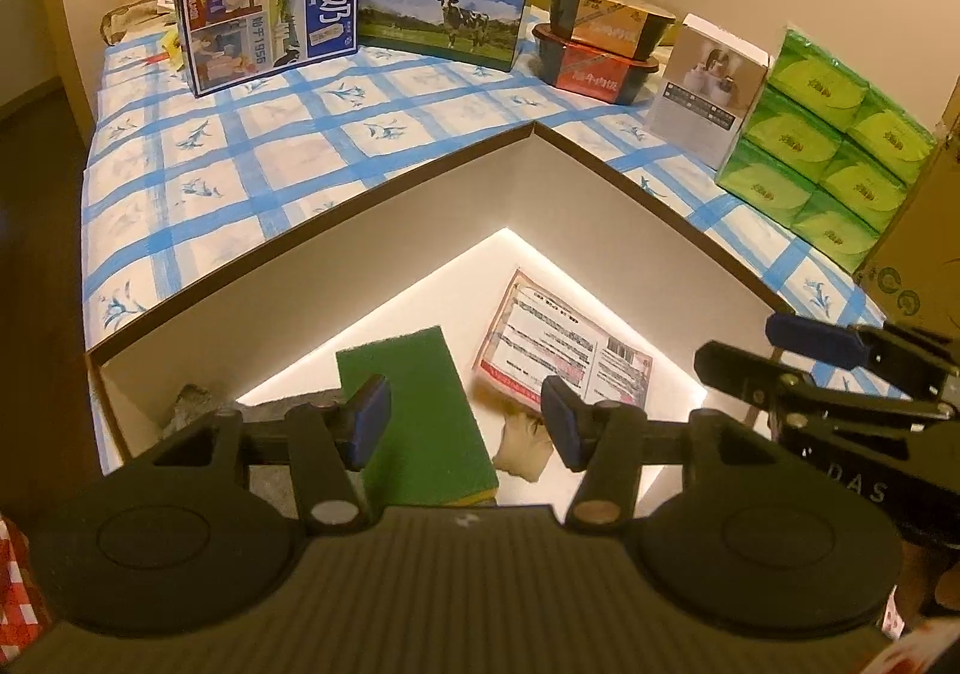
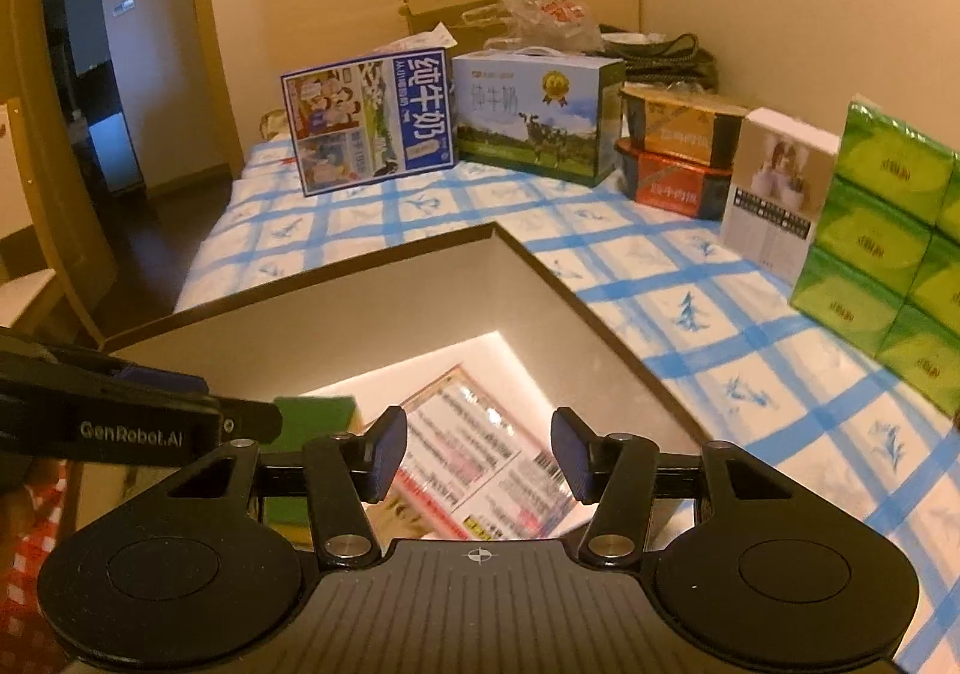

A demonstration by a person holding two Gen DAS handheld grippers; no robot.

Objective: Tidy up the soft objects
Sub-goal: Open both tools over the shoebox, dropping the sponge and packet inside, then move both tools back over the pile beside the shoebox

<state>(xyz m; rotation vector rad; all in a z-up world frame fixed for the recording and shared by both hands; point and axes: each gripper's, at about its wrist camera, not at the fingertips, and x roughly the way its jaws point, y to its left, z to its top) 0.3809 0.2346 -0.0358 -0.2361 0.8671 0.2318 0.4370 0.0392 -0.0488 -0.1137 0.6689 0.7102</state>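
Both the left tongs [image 1: 465,422] and the right tongs [image 2: 477,452] hang with jaws parted and nothing between the pads, over a deep white box [image 1: 372,230] set on a blue-checked bed [image 1: 240,158]. On the box floor lie a green scouring sponge [image 1: 414,410], flat, and just beside it a plastic-wrapped packet [image 1: 564,350] with a printed label, with a small beige cloth-like lump [image 1: 525,449], perhaps a glove, near both. Milk cartons [image 1: 270,8] and green tissue packs [image 1: 834,146] stand on the bed behind the box.

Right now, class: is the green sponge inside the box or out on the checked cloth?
Inside. The green sponge lies flat on the floor of the box, beside a printed packet.
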